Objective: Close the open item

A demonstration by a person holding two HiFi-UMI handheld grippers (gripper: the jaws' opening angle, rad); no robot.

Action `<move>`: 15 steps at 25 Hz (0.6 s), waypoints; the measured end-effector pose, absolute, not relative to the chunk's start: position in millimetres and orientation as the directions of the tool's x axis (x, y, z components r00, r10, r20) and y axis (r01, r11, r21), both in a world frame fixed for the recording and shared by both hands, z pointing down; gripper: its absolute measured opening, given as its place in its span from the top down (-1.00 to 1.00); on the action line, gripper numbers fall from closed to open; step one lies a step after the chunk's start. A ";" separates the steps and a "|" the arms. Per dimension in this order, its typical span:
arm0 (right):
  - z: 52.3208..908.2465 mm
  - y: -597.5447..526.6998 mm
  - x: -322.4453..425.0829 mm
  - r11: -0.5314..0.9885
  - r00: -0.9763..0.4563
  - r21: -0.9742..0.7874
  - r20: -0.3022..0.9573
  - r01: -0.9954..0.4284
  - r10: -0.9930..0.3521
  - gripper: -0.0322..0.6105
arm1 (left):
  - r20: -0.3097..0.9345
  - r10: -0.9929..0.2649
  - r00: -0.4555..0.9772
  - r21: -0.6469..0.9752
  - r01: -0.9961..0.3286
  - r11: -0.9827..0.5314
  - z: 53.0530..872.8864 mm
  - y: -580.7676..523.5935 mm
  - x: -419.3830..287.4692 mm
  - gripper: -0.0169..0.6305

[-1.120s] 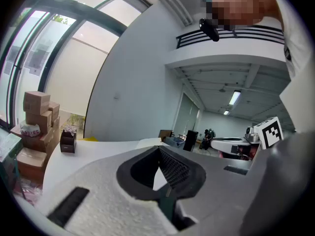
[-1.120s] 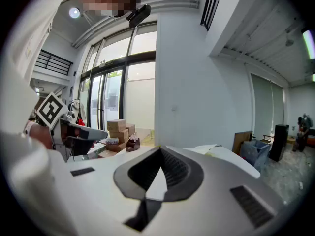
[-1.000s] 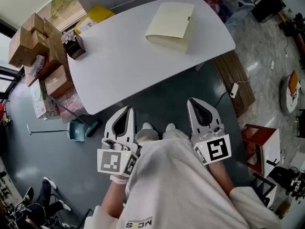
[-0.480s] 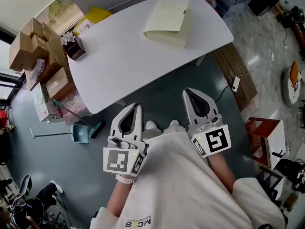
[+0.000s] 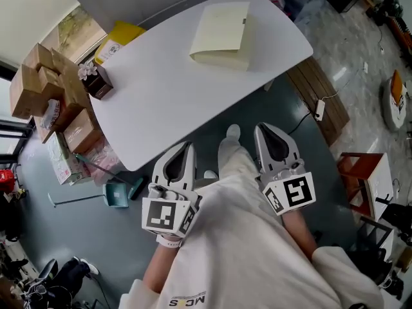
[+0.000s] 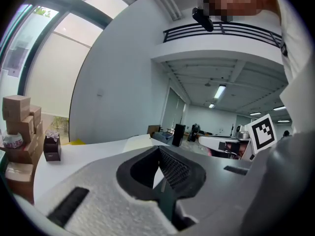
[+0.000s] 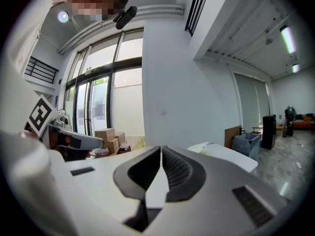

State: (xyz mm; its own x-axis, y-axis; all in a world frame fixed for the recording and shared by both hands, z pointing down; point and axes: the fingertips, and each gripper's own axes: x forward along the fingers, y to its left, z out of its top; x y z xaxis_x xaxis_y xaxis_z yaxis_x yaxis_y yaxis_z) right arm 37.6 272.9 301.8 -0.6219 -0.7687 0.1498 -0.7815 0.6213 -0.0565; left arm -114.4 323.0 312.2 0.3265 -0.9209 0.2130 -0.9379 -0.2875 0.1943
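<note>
**Head view.** A cream folder-like case (image 5: 220,31) lies flat at the far end of a white table (image 5: 161,89), well apart from both grippers. Its top cover appears to gape slightly along the near edge. The left gripper (image 5: 185,148) and right gripper (image 5: 265,132) are held low against the person's body, short of the table. **Left gripper view.** The jaws meet at their tips with nothing between them, and the case (image 6: 139,141) shows beyond them on the tabletop. **Right gripper view.** The jaws are pressed together and empty, and the table's far end shows ahead. **Handling (judged).** The case is probably light stiff board, hinged and not fragile, and it could skid on the smooth tabletop. Press down on the cover near its free edge, away from the spine, and steady the case with the other gripper.
</note>
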 end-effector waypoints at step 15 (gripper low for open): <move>310.4 77.2 54.1 0.644 -0.660 -0.143 0.158 -0.751 -0.734 0.85 | 0.270 -0.902 0.338 0.148 -0.940 -0.308 315.5 117.2 -83.9 0.87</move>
